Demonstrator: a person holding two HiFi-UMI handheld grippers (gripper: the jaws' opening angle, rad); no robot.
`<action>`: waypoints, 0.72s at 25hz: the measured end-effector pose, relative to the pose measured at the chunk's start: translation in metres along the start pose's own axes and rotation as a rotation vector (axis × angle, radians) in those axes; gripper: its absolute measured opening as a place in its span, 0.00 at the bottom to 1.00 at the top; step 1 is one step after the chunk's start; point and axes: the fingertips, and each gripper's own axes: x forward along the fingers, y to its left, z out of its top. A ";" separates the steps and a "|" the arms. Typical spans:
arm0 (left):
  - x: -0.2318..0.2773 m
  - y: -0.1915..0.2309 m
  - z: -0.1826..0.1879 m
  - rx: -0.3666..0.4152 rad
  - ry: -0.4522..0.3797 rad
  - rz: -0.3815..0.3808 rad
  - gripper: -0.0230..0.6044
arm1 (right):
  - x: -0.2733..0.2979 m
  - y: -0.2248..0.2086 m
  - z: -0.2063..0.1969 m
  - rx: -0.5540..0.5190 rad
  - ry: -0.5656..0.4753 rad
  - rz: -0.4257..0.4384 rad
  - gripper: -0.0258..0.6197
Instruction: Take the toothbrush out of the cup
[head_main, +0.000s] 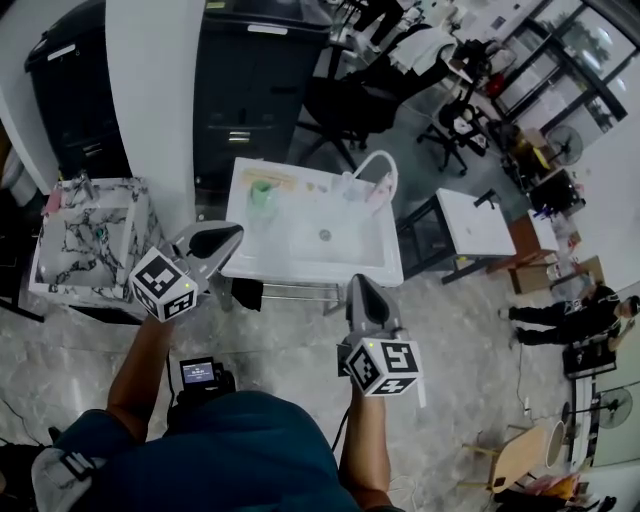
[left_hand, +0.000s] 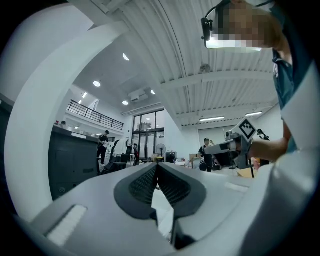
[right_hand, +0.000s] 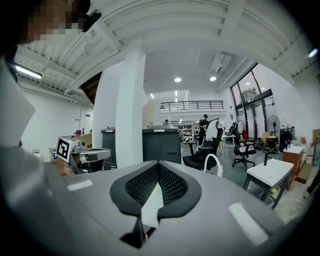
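Head view sets the small green plastic cup (head_main: 261, 192), its toothbrush too small to discern, on the white basin-topped table (head_main: 300, 268) well ahead of the left gripper (head_main: 235, 232) and right gripper (head_main: 357, 281), both pinched together on nothing, so arriving unopened could topple the cup.

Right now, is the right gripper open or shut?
Shut. In the right gripper view the right gripper has its fingers meeting at the tips, with nothing between them.

You'll find the green cup (head_main: 261, 192) upright at the far left of the white counter (head_main: 262, 240); the toothbrush is too small to make out.
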 end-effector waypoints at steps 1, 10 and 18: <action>0.000 0.006 0.000 0.000 -0.001 0.003 0.03 | 0.007 0.001 0.001 -0.002 0.001 0.002 0.05; 0.002 0.046 -0.018 -0.018 0.031 0.037 0.03 | 0.058 -0.003 -0.005 0.009 0.025 0.034 0.05; -0.008 0.077 -0.023 -0.008 0.082 0.141 0.03 | 0.126 -0.025 0.004 0.038 0.018 0.119 0.05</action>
